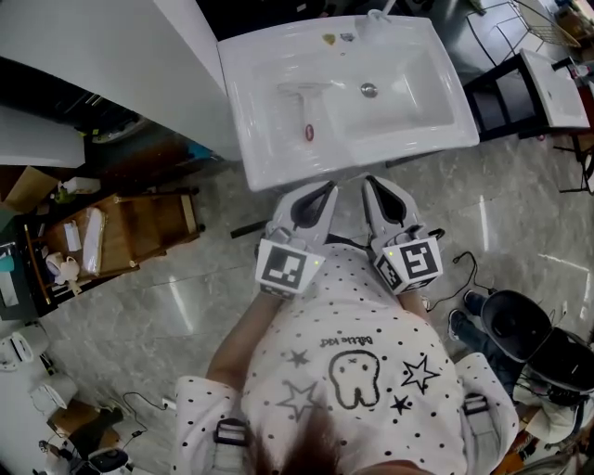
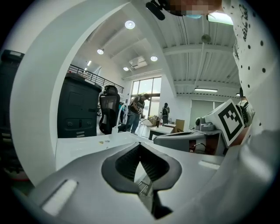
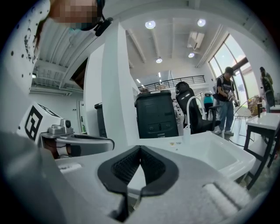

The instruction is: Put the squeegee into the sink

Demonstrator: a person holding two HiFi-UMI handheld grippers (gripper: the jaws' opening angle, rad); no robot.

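Nearest me, the person's dotted shirt (image 1: 353, 371) fills the bottom of the head view, and both grippers stick out ahead of it over the grey marble floor (image 1: 176, 306). My left gripper (image 1: 325, 188) has its jaws pressed together at the tips with nothing between them. The right gripper (image 1: 369, 183) is the same, fully closed and empty. The two sit side by side, just short of the near rim of the white sink (image 1: 353, 154). Farther on, the white squeegee (image 1: 304, 107) lies on the flat left part of the sink, head far and red-tipped handle near. It is left of the bowl and its drain (image 1: 368, 90). The faucet (image 1: 376, 17) stands at the far rim.
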